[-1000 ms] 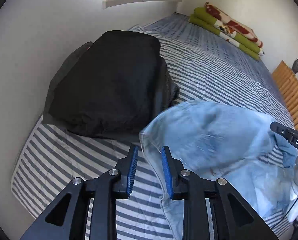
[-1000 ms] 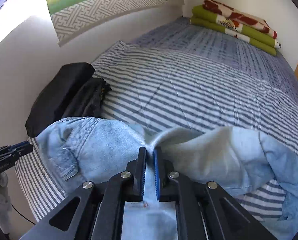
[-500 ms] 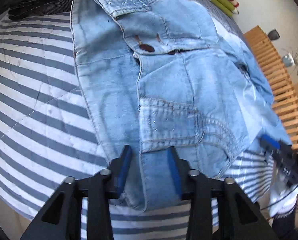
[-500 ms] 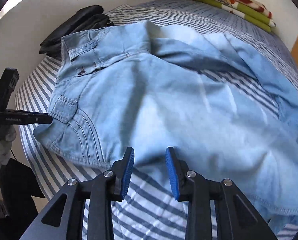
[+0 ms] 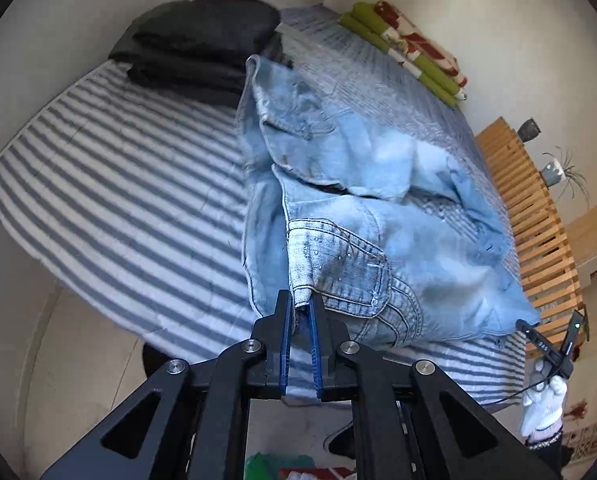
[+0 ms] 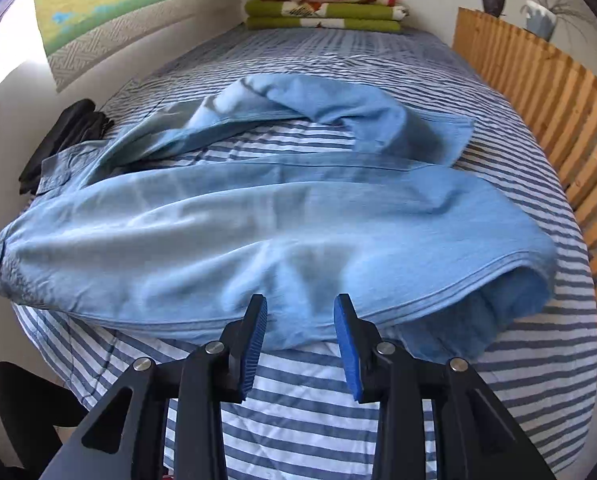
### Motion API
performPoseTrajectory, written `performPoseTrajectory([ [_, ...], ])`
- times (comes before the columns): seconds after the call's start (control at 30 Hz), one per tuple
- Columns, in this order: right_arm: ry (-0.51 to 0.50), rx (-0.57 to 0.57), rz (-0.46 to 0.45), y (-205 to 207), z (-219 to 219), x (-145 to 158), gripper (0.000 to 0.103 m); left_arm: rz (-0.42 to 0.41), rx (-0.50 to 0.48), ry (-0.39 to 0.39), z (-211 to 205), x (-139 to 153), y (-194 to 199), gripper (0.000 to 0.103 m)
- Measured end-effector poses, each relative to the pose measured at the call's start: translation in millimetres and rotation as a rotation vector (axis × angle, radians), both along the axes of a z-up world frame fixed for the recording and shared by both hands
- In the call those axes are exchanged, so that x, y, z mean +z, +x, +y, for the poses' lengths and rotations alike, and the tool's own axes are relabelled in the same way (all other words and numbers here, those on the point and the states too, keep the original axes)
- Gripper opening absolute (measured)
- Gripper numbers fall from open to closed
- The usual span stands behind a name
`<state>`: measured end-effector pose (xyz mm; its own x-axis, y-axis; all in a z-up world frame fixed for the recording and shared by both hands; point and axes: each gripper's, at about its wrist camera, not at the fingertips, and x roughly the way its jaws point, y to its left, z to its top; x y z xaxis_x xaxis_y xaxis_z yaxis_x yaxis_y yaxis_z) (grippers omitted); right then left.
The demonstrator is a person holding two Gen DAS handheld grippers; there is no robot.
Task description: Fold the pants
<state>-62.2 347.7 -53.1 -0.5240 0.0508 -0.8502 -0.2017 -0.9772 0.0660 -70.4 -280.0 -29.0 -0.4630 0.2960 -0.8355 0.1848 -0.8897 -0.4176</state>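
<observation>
Left tool (image 5: 299, 312) pinches the waistband edge of one pair of light-blue jeans (image 5: 362, 216) spread across a striped bed (image 5: 118, 184); right tool (image 6: 300, 320) is opening, its pads clear of the denim's edge

The jeans (image 5: 358, 216) hide the bed (image 5: 130, 184) beneath them, and their bunched folds cover their own lower layers. Where the waistband corner enters the left gripper (image 5: 299, 312), the pads conceal it. In the right wrist view the far leg is blurred, and the jeans' left end runs to the picture's edge. The black pile (image 5: 202, 44) shows only its outer folds. The right gripper (image 5: 554, 350), small at the left view's edge, cannot be read there. The plant (image 6: 542, 16) is cut off by the rim.
</observation>
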Motion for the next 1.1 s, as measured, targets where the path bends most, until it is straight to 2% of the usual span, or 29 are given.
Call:
performPoseTrajectory([
  [0.03,0.01,-0.035,-0.003,7,11,-2,0.04,-0.048,0.017,-0.017,-5,-9,-2,0.01],
  [0.07,0.019,-0.079,-0.007,15,26,-5,0.041,-0.082,0.048,-0.071,-8,-15,-3,0.009],
  [0.13,0.013,-0.152,-0.023,29,52,-13,0.042,-0.079,0.073,-0.166,-8,-15,-5,0.008],
  [0.2,0.004,-0.199,-0.051,43,71,-20,0.042,-0.042,0.075,-0.187,0,-4,-7,0.009],
  [0.27,-0.018,-0.253,-0.067,51,88,-28,0.044,0.003,0.007,-0.193,26,15,-10,0.01],
  [0.33,-0.064,-0.313,-0.062,55,106,-35,0.044,0.035,-0.114,-0.233,75,24,-18,0.015],
  [0.4,-0.084,-0.344,-0.05,55,118,-41,0.044,0.047,-0.261,-0.23,132,24,-24,0.025],
  [0.47,-0.035,-0.367,-0.062,50,125,-46,0.044,0.031,-0.377,-0.228,185,13,-33,0.027],
  [0.57,-0.022,-0.408,-0.056,46,144,-51,0.052,-0.024,-0.517,-0.226,256,-21,-53,0.027],
  [0.7,-0.138,-0.412,0.021,34,165,-53,0.053,-0.101,-0.565,-0.192,300,-59,-77,0.027],
  [0.77,-0.115,-0.395,0.031,20,166,-50,0.054,-0.125,-0.579,-0.19,308,-72,-85,0.027],
  [0.83,-0.071,-0.392,0.047,9,166,-42,0.053,-0.11,-0.593,-0.207,313,-69,-83,0.027],
  [0.87,-0.068,-0.389,0.071,8,164,-35,0.043,-0.103,-0.595,-0.209,312,-67,-82,0.027],
  [0.9,-0.076,-0.383,0.096,4,162,-26,0.015,-0.096,-0.591,-0.21,310,-63,-82,0.027],
  [0.93,-0.084,-0.376,0.111,-3,159,-16,0.004,-0.09,-0.581,-0.211,305,-59,-81,0.027],
  [1.03,-0.053,-0.352,0.183,-24,137,15,0.002,-0.069,-0.53,-0.2,284,-44,-82,0.027],
  [1.1,-0.043,-0.271,0.224,-43,106,35,0.002,-0.052,-0.483,-0.188,263,-35,-82,0.027],
])
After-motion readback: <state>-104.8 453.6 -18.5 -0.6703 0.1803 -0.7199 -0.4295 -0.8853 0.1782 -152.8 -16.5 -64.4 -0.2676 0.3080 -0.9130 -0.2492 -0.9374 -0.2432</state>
